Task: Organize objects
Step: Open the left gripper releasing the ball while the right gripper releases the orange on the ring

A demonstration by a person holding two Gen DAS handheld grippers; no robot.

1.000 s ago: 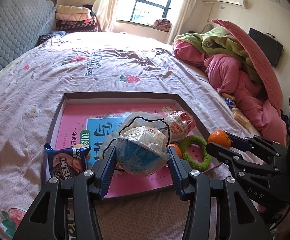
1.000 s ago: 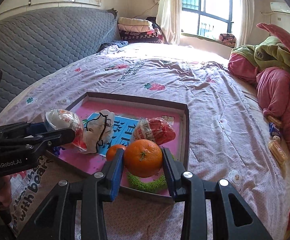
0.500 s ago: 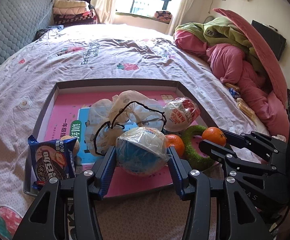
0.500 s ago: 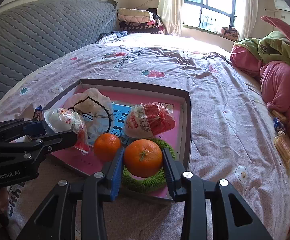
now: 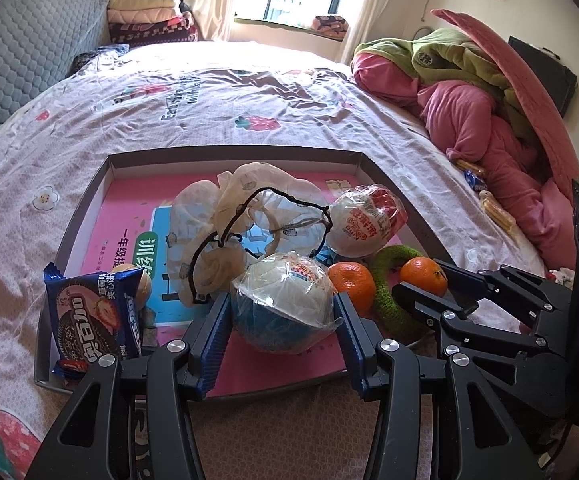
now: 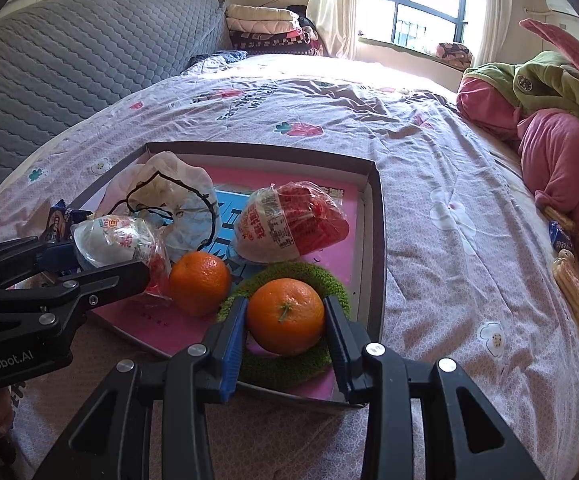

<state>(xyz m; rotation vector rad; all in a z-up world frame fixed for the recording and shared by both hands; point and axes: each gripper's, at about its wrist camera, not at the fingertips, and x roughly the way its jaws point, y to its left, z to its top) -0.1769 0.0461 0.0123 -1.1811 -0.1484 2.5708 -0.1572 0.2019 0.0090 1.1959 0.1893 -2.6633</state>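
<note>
My left gripper [image 5: 281,316] is shut on a plastic-wrapped blue-and-white ball [image 5: 285,296], held low over the near part of the pink-bottomed tray [image 5: 229,153]. My right gripper [image 6: 285,322] is shut on an orange [image 6: 285,314] just above the green ring [image 6: 289,370] in the tray's near right corner [image 6: 373,216]. Inside the tray lie a second orange [image 6: 199,282], a red-and-white wrapped ball [image 6: 289,228], a pale drawstring bag [image 5: 241,216] and a blue biscuit packet [image 5: 93,316].
The tray sits on a lilac flowered bedspread [image 5: 209,92]. A heap of pink and green bedding [image 5: 469,100] lies to the right, with small snack packets [image 6: 565,256] beside it. A grey quilted headboard [image 6: 69,52] and folded blankets [image 6: 265,24] stand at the back.
Both grippers have sunk toward the tray with their loads still gripped. The tray's contents look nearer and larger in both views.
</note>
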